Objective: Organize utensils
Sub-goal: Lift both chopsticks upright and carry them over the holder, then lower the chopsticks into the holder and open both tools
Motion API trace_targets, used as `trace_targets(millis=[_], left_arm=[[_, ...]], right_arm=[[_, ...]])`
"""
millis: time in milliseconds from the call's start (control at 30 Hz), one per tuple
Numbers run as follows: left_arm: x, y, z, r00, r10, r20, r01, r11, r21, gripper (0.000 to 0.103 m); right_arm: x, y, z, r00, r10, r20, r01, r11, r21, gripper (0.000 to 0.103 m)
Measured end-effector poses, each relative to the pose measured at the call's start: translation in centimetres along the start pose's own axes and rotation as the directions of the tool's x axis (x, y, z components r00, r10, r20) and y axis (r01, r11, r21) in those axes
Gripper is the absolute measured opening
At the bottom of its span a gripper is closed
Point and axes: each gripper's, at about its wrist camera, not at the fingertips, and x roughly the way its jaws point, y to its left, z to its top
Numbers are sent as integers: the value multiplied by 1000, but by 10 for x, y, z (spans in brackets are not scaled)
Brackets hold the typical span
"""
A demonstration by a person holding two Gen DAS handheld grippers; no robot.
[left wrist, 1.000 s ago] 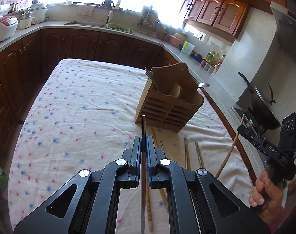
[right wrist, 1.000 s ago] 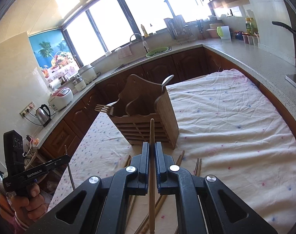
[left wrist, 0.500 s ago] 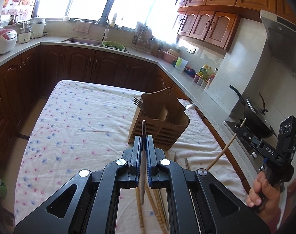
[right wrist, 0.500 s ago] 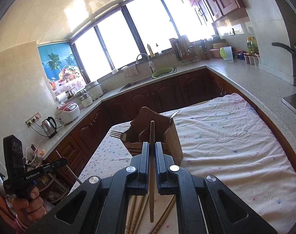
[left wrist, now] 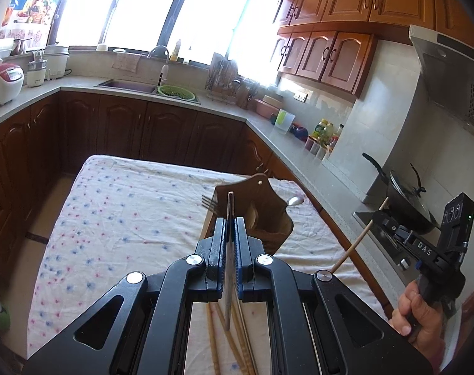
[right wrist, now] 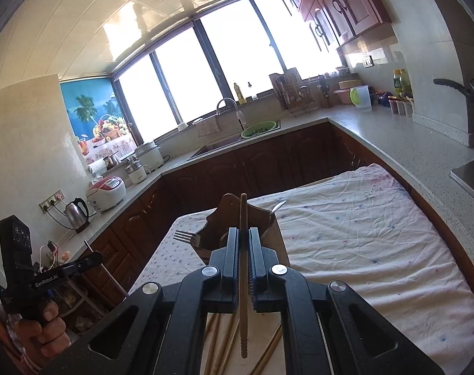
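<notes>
My left gripper (left wrist: 230, 223) is shut on a metal chopstick (left wrist: 230, 206) and holds it high above the table. My right gripper (right wrist: 243, 234) is shut on a wooden chopstick (right wrist: 243, 215), also raised. The wooden utensil holder (left wrist: 268, 209) stands on the table beyond both grippers, with a fork (left wrist: 209, 202) and a spoon (left wrist: 294, 200) sticking out; it also shows in the right wrist view (right wrist: 227, 215). Several loose chopsticks (left wrist: 233, 337) lie on the cloth below the grippers. The right gripper (left wrist: 390, 222) shows in the left wrist view, the left gripper (right wrist: 90, 257) in the right wrist view.
The table has a white flowered cloth (left wrist: 127, 218). Dark wood cabinets and a grey counter (left wrist: 299, 153) wrap around it, with a sink (left wrist: 127, 86), a rice cooker (left wrist: 2, 82), a kettle (right wrist: 76, 212) and a wok (left wrist: 405, 203) on the stove at right.
Both grippers have risen well above the table, each lifting its chopstick. The holder and the loose chopsticks now look lower and farther away.
</notes>
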Motion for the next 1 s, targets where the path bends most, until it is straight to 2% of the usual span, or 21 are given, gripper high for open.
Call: trace_targets(millis=[300,500,733,1000], left_arm=[[16,-15,67,987,-25,160,25,1000,5,4],[52,-11,88,972,28,235,-22,999,-28,4],[105,8,69,974,89,206,-72,993,-91,4],[144,11,40,991,90,102,-85,995,-51,4]], right_arm=[[17,4,54,989,-18,150,19,1000,-4,5],[47,0,78,974,-52,220,50,999,13,5],[88,-1,53,973,-89,214,92,996,-2,5],[115,-2,19,983,-117,139,122,992,-27,6]])
